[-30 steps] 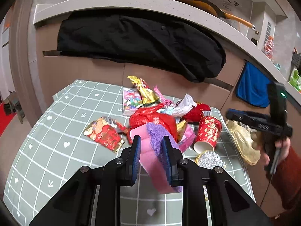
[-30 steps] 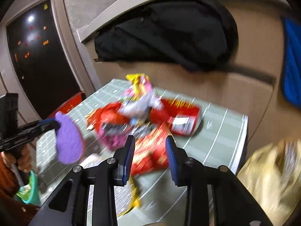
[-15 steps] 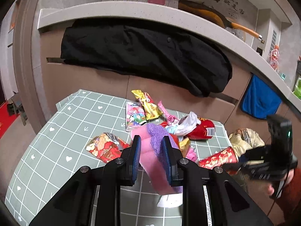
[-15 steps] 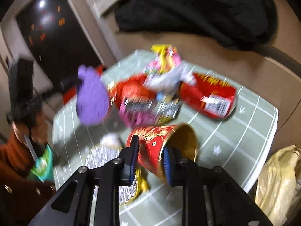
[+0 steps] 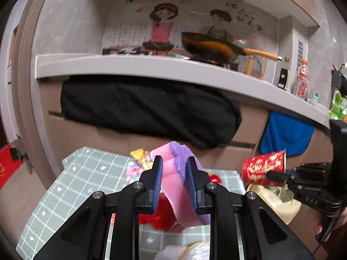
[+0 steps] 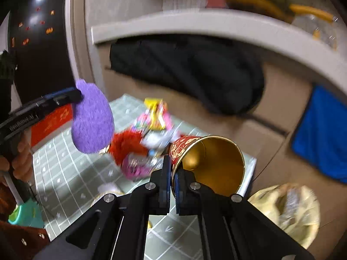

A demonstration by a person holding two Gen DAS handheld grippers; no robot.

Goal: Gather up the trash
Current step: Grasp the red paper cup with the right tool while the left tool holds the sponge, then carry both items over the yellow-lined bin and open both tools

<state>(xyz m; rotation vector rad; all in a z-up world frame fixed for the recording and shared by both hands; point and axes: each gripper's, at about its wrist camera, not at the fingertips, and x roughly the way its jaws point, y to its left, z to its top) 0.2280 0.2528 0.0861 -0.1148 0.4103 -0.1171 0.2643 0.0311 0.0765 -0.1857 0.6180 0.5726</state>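
Observation:
My left gripper (image 5: 174, 173) is shut on a pink and purple sponge (image 5: 177, 182) and holds it above the green checked table (image 5: 71, 186). The sponge also shows in the right wrist view (image 6: 92, 119). My right gripper (image 6: 172, 177) is shut on the rim of a red paper cup with a gold inside (image 6: 208, 162), lifted off the table and lying on its side. The cup also shows in the left wrist view (image 5: 263, 169). A pile of wrappers (image 6: 149, 143) lies on the table (image 6: 65, 169), red, pink and yellow.
A yellow plastic bag (image 6: 290, 214) hangs open off the table's right edge, also in the left wrist view (image 5: 275, 201). A black cloth (image 5: 149, 110) hangs under a counter (image 5: 151, 67). A blue towel (image 5: 284, 134) hangs at right. A crumpled foil lid (image 5: 197, 252) lies near the table's front.
Both grippers have risen. The right gripper, shut on the red cup, has lifted it clear of the table. The left still holds the sponge, higher now.

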